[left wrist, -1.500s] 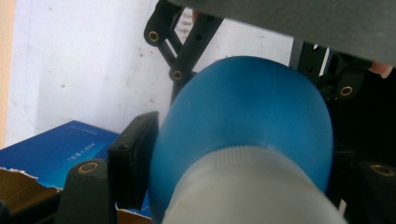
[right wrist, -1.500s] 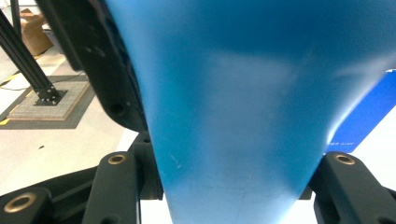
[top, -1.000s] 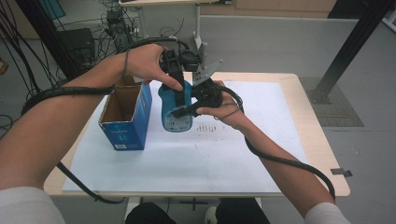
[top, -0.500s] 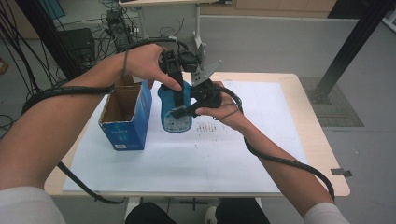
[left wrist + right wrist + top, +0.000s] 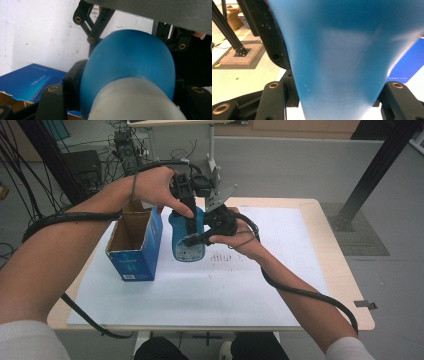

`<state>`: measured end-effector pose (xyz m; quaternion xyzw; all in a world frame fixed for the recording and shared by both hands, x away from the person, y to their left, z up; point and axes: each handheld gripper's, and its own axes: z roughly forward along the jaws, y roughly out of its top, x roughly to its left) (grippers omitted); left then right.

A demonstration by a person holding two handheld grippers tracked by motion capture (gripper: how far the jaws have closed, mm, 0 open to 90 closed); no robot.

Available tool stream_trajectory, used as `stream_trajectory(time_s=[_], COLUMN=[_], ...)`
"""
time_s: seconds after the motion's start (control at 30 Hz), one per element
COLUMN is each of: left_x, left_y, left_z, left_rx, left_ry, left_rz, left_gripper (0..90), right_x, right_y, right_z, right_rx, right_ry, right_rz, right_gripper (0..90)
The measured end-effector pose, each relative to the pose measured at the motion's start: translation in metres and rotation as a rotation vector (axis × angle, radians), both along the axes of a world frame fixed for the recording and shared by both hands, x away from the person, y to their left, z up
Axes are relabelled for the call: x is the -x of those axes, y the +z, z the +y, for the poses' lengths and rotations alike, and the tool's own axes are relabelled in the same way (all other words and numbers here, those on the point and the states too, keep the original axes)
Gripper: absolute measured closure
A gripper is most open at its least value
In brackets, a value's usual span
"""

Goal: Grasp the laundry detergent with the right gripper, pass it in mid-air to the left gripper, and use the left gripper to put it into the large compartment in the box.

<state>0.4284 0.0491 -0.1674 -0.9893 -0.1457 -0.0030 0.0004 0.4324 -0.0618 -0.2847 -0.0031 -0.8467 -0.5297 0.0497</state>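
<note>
A: High view first — what's hard to make out?

B: Both hands crowd the bottle [image 5: 186, 242]. Its top is hidden behind the left tool [image 5: 187, 205] and fingers; only the lower body with its label shows. The right tool [image 5: 200, 237] is mostly covered by the right hand [image 5: 235, 232], so its jaws are barely readable from above.

A: Where is the bottle?

B: Upright at about 12 o'clock from the middle of the white sheet [image 5: 250, 285] on the surface [image 5: 350, 295], just beside the box [image 5: 132, 242], which is at its 9 o'clock. Whether its base touches the sheet, I can't tell.

A: And the left tool?

B: Left gripper view: the blue bottle [image 5: 130, 65] sits between the black jaws, which pinch it from both sides. A pale, blurred part [image 5: 135, 100] nearest the camera is cut off by the bottom edge. The box [image 5: 32, 80] lies at 8 o'clock.

A: The right one?

B: Right gripper view: the bottle [image 5: 342, 55] fills the gap between the jaws, blurred and cut off at the top; the jaws press on its sides. A corner of the box [image 5: 409, 67] peeks in at 3 o'clock.
</note>
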Motion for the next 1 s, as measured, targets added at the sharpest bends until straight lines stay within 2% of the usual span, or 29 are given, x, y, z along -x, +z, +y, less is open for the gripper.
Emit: stream_trajectory(time_s=[0.07, 0.13, 0.7, 1.0], left_x=[-0.0003, -0.0003, -0.0014, -0.0011], left_y=[-0.0004, -0.0006, 0.0001, 0.0002], left_z=[0.0006, 0.0011, 0.0039, 0.0047], left_rx=[0.003, 0.004, 0.012, 0.018], left_ry=[0.000, 0.003, 0.010, 0.011], left_rz=[-0.002, 0.000, 0.002, 0.004], left_gripper=[35.8, 35.9, 36.0, 36.1], right_x=[-0.0020, -0.0013, -0.0042, -0.0037], right_y=[-0.0009, -0.0009, -0.0016, -0.0014], right_z=[0.0011, 0.0005, 0.0031, 0.0029], right_rx=[-0.016, -0.007, -0.032, -0.023], right_ry=[0.009, 0.003, 0.016, 0.017], right_rz=[-0.022, -0.009, -0.014, -0.005], right_gripper=[44.0, 43.9, 43.2, 43.2])
